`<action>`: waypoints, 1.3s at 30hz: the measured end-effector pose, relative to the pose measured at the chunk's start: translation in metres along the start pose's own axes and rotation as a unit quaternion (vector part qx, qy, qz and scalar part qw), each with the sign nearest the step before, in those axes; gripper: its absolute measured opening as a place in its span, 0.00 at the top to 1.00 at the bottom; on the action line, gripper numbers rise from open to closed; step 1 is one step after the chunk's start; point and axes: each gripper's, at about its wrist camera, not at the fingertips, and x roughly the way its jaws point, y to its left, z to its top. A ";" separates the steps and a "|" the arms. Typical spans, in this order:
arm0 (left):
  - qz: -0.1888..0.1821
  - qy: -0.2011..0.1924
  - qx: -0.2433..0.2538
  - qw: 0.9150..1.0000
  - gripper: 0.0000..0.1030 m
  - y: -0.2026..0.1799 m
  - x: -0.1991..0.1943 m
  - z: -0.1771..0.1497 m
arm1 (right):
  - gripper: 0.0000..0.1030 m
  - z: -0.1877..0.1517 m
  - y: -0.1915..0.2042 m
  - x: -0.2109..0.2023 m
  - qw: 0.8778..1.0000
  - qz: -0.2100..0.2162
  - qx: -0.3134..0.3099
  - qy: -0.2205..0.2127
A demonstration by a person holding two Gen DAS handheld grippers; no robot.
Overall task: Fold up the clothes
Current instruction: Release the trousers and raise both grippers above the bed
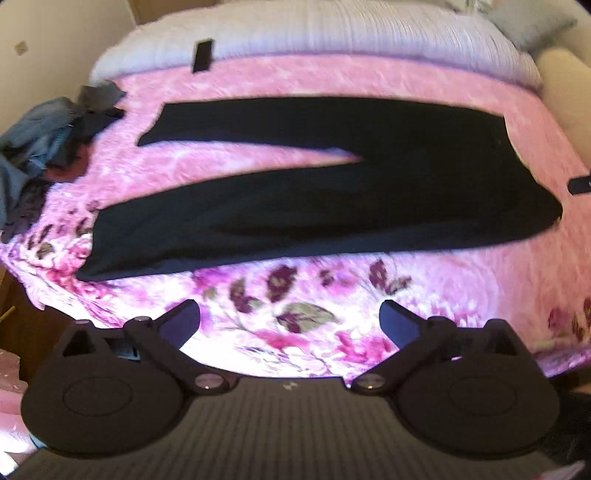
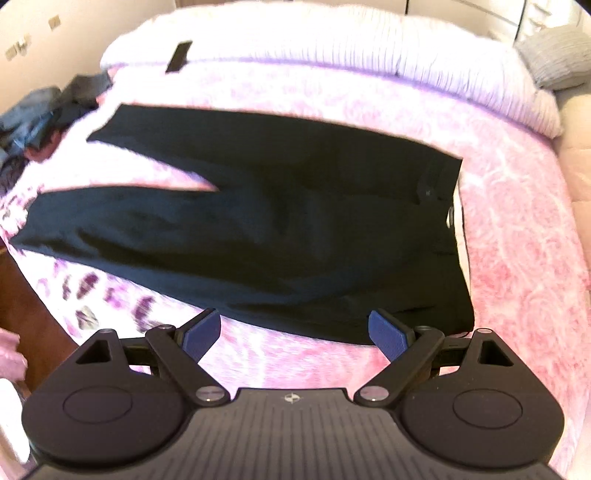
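Black trousers [image 1: 332, 199] lie spread flat on a pink floral blanket [image 1: 295, 310], legs splayed apart toward the left and waistband at the right. The right wrist view shows the same trousers [image 2: 288, 229] with the waistband [image 2: 439, 192] on the right. My left gripper [image 1: 290, 321] hovers above the blanket on the near side of the trousers, jaws wide open, nothing between them. My right gripper [image 2: 295, 332] hangs over the near edge of the trousers by the waist end, also open and empty, its blue pads [image 2: 388, 334] showing.
A heap of blue and grey clothes [image 1: 48, 136] sits at the bed's left edge. A white ribbed cover [image 1: 314, 33] lies across the far end with a small black object [image 1: 203, 55] on it. A grey pillow [image 2: 557, 55] lies far right. Another gripper's black tip [image 1: 580, 184] shows at right.
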 end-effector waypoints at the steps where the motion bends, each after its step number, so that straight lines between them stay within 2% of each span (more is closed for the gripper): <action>1: -0.002 -0.007 -0.003 1.000 0.01 0.003 -0.007 0.001 | 0.13 0.001 0.008 -0.011 1.000 -0.004 -0.004 -0.008; 6: 0.003 -0.036 -0.003 0.999 0.01 0.009 -0.034 0.007 | 0.13 0.003 0.034 -0.055 0.999 -0.021 -0.031 -0.037; 10: 0.014 -0.052 -0.008 0.999 0.01 0.005 -0.050 0.008 | 0.13 0.004 0.043 -0.070 0.997 -0.023 -0.052 -0.044; 20: 0.025 -0.047 -0.022 0.998 0.01 -0.028 -0.056 0.005 | 0.13 0.001 0.035 -0.082 0.995 -0.020 -0.088 -0.041; 26: 0.028 -0.042 -0.012 0.999 0.01 -0.043 -0.056 0.007 | 0.13 -0.003 0.018 -0.079 0.997 -0.016 -0.067 -0.031; 39: 0.052 -0.047 0.005 0.998 0.01 -0.046 -0.055 0.008 | 0.13 -0.008 0.005 -0.070 0.998 0.009 -0.051 -0.026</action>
